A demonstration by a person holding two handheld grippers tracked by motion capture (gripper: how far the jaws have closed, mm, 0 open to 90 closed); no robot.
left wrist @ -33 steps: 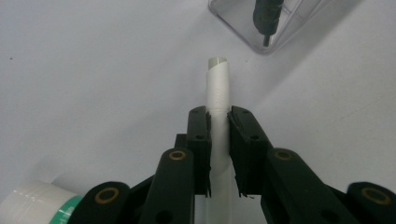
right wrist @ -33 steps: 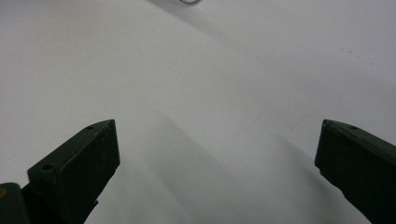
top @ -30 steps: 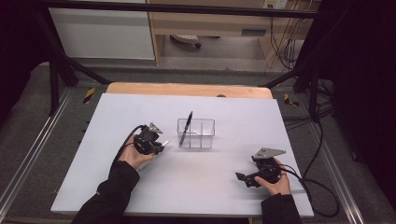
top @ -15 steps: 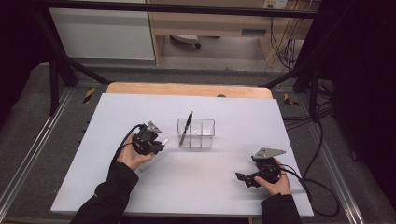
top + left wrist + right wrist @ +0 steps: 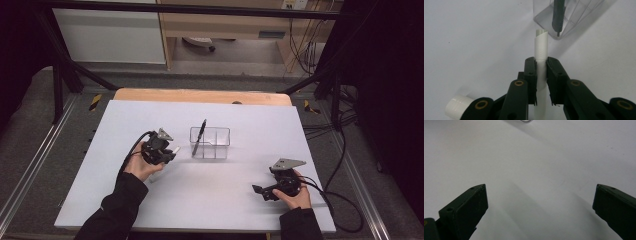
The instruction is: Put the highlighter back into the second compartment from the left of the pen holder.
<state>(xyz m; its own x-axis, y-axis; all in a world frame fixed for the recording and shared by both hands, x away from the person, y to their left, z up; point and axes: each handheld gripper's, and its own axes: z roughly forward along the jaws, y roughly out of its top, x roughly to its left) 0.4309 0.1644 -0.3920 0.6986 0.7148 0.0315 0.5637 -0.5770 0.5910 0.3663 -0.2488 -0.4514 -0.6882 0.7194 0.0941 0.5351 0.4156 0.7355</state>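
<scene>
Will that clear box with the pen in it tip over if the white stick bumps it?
Maybe. The clear box looks thin-walled and light, so a bump would likely slide it. The black pen leans against one wall, rising above the rim, which could help it tip. The white stick, clamped in the left gripper, looks stiff.

Surface: flat white rectangular table top, matte, with a strip of light wooden board along its far edge.
On it, centre: clear plastic rectangular box with compartments, standing upright on the white top.
On it, near side: white cylindrical cap lying on the white surface in the left gripper view.
</scene>
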